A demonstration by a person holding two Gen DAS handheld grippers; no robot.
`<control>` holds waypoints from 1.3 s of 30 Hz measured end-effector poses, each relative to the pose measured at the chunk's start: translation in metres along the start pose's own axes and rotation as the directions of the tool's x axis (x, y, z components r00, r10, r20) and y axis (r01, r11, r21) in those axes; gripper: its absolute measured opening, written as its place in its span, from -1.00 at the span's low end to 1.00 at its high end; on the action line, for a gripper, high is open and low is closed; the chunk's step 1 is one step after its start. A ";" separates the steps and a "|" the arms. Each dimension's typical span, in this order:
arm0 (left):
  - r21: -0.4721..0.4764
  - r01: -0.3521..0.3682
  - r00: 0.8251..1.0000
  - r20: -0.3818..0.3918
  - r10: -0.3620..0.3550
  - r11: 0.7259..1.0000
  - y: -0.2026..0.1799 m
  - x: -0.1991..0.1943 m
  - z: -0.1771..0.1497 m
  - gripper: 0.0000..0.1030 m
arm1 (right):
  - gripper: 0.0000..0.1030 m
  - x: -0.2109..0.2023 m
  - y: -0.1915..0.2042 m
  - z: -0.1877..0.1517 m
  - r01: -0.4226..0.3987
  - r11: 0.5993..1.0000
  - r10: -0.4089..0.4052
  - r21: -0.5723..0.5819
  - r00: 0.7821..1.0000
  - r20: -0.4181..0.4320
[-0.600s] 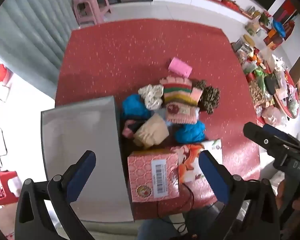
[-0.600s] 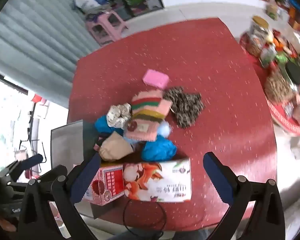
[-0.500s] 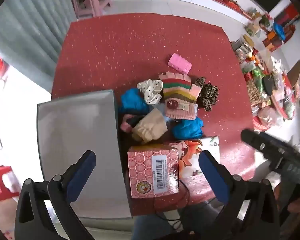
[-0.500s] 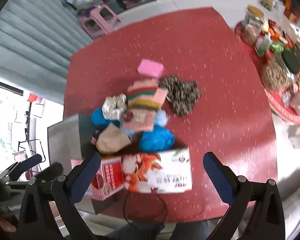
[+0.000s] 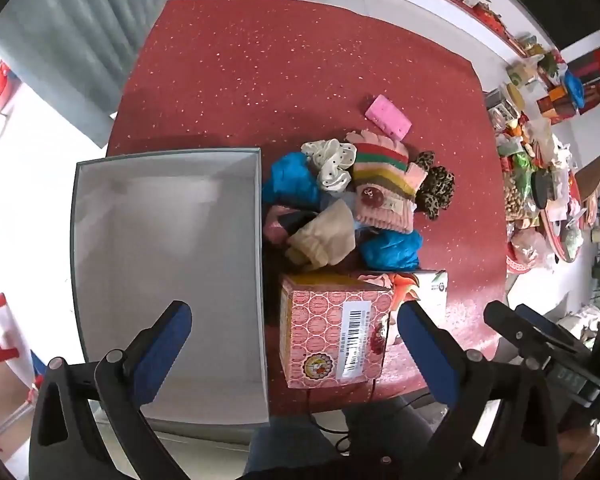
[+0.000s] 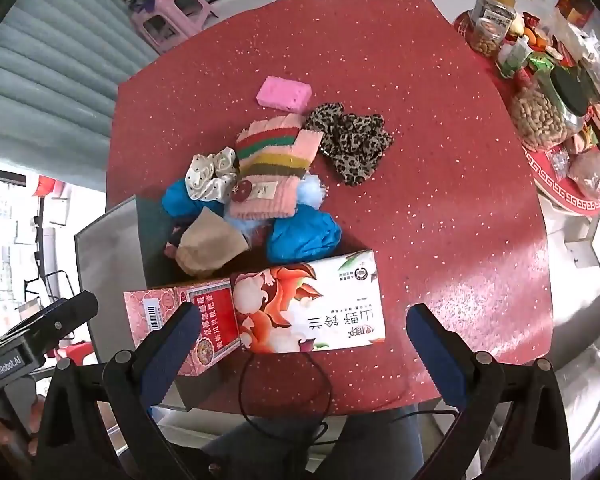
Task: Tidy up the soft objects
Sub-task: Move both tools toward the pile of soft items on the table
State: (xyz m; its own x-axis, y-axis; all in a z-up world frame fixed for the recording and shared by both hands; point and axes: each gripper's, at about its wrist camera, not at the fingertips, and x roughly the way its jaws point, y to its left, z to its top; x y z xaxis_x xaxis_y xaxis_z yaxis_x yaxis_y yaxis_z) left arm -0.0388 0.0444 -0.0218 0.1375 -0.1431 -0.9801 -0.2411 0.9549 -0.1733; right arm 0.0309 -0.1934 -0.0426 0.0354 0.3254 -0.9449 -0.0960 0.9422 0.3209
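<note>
A heap of soft things lies mid-table: a striped pink knit glove [image 5: 384,184] [image 6: 274,168], a polka-dot scrunchie [image 5: 330,162] [image 6: 212,174], a leopard scrunchie [image 5: 434,188] [image 6: 352,142], blue cloths [image 5: 392,246] [image 6: 302,234], a beige sock [image 5: 326,236] [image 6: 210,246] and a pink sponge [image 5: 388,117] [image 6: 284,94]. An empty grey box [image 5: 164,280] stands left of the heap. My left gripper [image 5: 292,330] hangs open high above the box edge and a printed carton [image 5: 334,336]. My right gripper [image 6: 302,334] is open above the carton [image 6: 300,314], nothing between its fingers.
The red speckled table [image 5: 280,72] [image 6: 440,160] ends close to me, where a black cable [image 6: 284,384] loops. Jars and snack packets [image 6: 540,92] crowd a second table on the right. A pink stool [image 6: 172,12] stands beyond the far edge.
Both grippers have shifted a little over the table, so the grey box and carton sit more centrally in the left view. Nothing on the table has moved; both stay open.
</note>
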 end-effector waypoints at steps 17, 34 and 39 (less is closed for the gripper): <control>0.023 -0.013 0.999 -0.035 0.014 1.000 0.005 -0.004 0.025 0.99 | 1.00 0.003 0.018 0.001 0.043 0.998 -0.042 0.042 0.999 -0.027; 0.101 -0.016 0.999 -0.045 0.021 0.995 -0.003 0.004 0.037 0.99 | 1.00 0.010 0.009 -0.012 0.082 0.990 -0.078 0.117 0.996 -0.038; 0.127 -0.039 0.998 -0.050 0.045 0.991 -0.009 0.011 0.046 0.99 | 1.00 0.018 0.003 -0.015 0.088 0.987 -0.081 0.137 0.995 -0.054</control>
State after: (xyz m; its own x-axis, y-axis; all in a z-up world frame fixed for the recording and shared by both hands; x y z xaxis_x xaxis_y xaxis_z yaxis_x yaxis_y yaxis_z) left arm 0.0094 0.0463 -0.0267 0.0783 -0.1126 -0.9906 -0.1221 0.9850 -0.1216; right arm 0.0163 -0.1859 -0.0599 -0.0103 0.2429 -0.9700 0.0443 0.9692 0.2423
